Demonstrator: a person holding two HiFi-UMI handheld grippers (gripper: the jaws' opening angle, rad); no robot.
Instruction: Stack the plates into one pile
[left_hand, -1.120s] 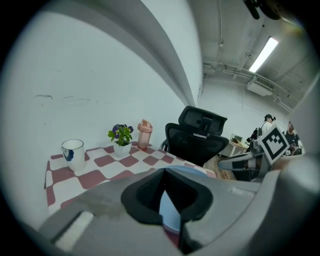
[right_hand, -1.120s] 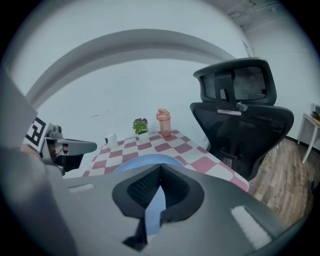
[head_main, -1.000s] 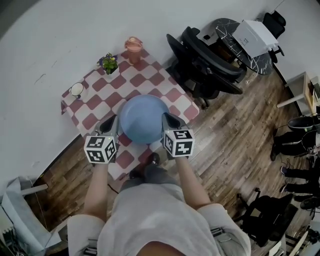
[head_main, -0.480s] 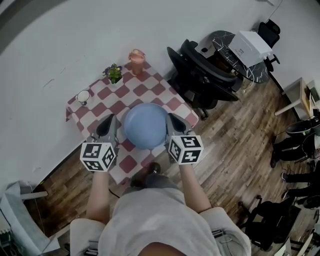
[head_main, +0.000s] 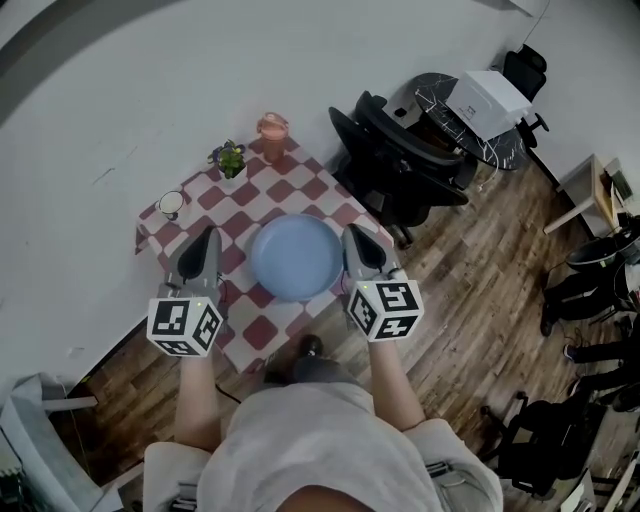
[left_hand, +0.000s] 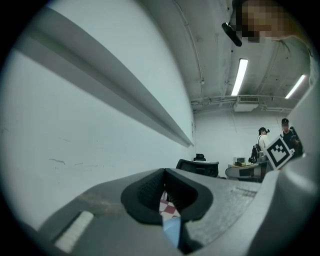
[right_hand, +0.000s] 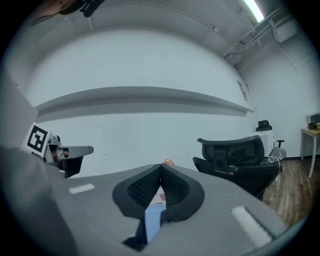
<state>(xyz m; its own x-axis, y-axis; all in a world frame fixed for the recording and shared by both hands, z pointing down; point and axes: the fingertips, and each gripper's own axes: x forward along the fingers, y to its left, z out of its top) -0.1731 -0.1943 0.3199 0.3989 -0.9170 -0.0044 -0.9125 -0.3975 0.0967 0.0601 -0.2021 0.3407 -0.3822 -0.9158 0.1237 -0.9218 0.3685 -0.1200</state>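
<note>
Head view: blue plate sits on checkered table, between left gripper & right gripper, both clear of it. Poss. already a pile, rims unreadable from above. Left gripper view: jaws pressed together, empty, blue sliver of plate below tips. Right gripper view: same. Prob. stiff, smooth, slippery, breakable, so pinch rim at opp. sides

We see plate on table, between left gripper and right gripper; plant, cup behind it, chair right.
</note>
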